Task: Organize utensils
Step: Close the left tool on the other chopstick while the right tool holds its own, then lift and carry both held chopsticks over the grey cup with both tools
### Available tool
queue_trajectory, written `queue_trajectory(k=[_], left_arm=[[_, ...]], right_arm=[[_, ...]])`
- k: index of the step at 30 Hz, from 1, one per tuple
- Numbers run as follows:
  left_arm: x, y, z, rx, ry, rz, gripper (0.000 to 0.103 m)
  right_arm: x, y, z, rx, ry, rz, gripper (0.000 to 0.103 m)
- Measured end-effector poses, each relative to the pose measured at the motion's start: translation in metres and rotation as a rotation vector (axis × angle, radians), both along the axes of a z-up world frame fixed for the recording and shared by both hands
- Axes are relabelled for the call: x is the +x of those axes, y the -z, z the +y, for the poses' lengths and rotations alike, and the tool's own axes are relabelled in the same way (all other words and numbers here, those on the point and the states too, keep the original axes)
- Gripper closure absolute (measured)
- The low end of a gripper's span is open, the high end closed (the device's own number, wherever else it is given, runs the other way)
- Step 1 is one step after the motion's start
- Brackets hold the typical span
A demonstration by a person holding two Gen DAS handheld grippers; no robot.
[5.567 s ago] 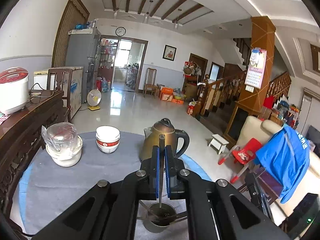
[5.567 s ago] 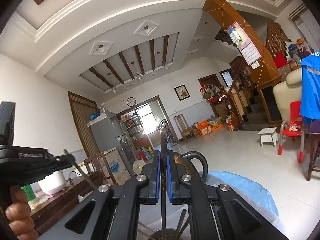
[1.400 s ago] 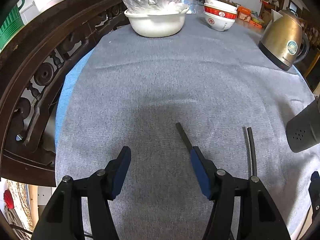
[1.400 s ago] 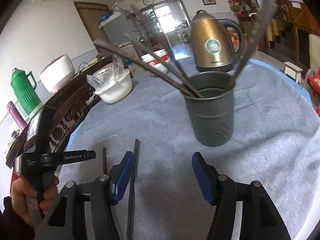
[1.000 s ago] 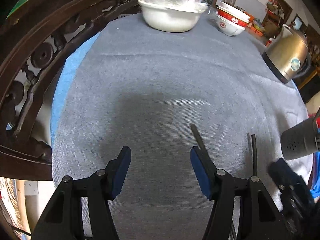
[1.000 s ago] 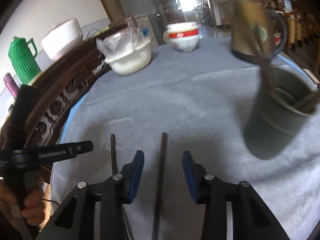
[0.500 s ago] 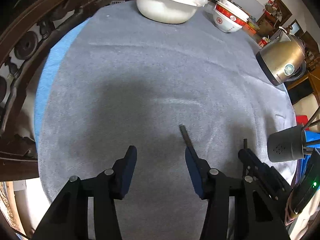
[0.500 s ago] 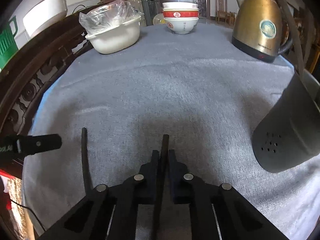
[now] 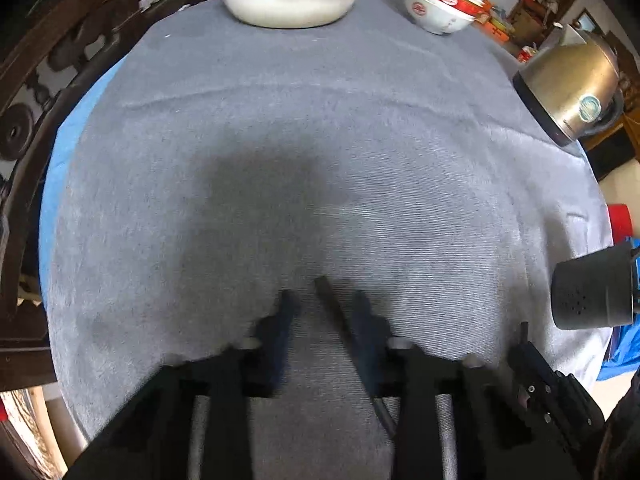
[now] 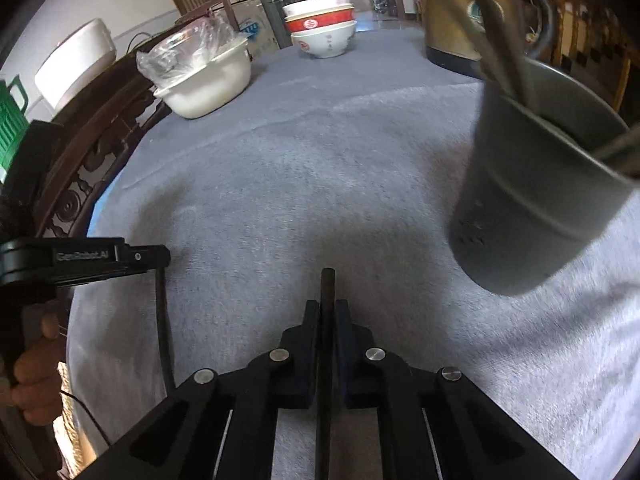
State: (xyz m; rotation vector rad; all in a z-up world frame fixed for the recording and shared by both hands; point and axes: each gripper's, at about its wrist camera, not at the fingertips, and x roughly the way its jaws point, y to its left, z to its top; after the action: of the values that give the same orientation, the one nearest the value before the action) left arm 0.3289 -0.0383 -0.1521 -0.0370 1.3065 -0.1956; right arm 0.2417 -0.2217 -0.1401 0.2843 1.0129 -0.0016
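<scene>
Two dark chopsticks lie on the grey tablecloth [image 9: 320,120]. My right gripper [image 10: 328,308] is shut on one chopstick [image 10: 327,284], whose tip sticks out past the pads. The other chopstick [image 9: 332,304] lies between the blurred fingers of my left gripper [image 9: 323,312], close to the right finger; the jaws are closing and a gap still shows on the left side. In the right wrist view the left gripper [image 10: 160,257] hovers over the far end of that chopstick [image 10: 162,320]. A dark grey utensil holder [image 10: 532,200] with several chopsticks stands to the right.
A white basin [image 10: 204,84] covered with a plastic bag, stacked red-and-white bowls [image 10: 324,36] and a brass kettle [image 9: 572,84] stand along the far side. Carved dark wooden furniture [image 9: 40,80] borders the table's left edge. A person's hand [image 10: 36,368] grips the left tool.
Both grippers dropped to the table from open. The right one closed on its chopstick. The left one slid right until its chopstick lay between the fingers, and the fingers have narrowed.
</scene>
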Motion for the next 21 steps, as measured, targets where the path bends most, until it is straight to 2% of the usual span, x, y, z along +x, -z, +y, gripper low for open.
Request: queue_trajectory(k=[4, 13, 16, 21], left_arm=[[-0.006, 0.0, -0.014, 0.001, 0.063, -0.018, 0.092], [-0.045, 0.002, -0.052, -0.049, 0.315, -0.003, 0.096], [-0.045, 0.001, -0.048, -0.023, 0.307, -0.008, 0.094], [-0.033, -0.002, -0.037, -0.009, 0.256, -0.011, 0.078]], right_arm=[[-0.01, -0.002, -0.011, 0.037, 0.016, -0.013, 0.095], [-0.027, 0.0, -0.032, 0.034, 0.065, 0.016, 0.094], [-0.026, -0.001, -0.03, 0.01, 0.058, 0.028, 0.094], [-0.018, -0.001, -0.024, -0.034, 0.046, 0.053, 0.093]])
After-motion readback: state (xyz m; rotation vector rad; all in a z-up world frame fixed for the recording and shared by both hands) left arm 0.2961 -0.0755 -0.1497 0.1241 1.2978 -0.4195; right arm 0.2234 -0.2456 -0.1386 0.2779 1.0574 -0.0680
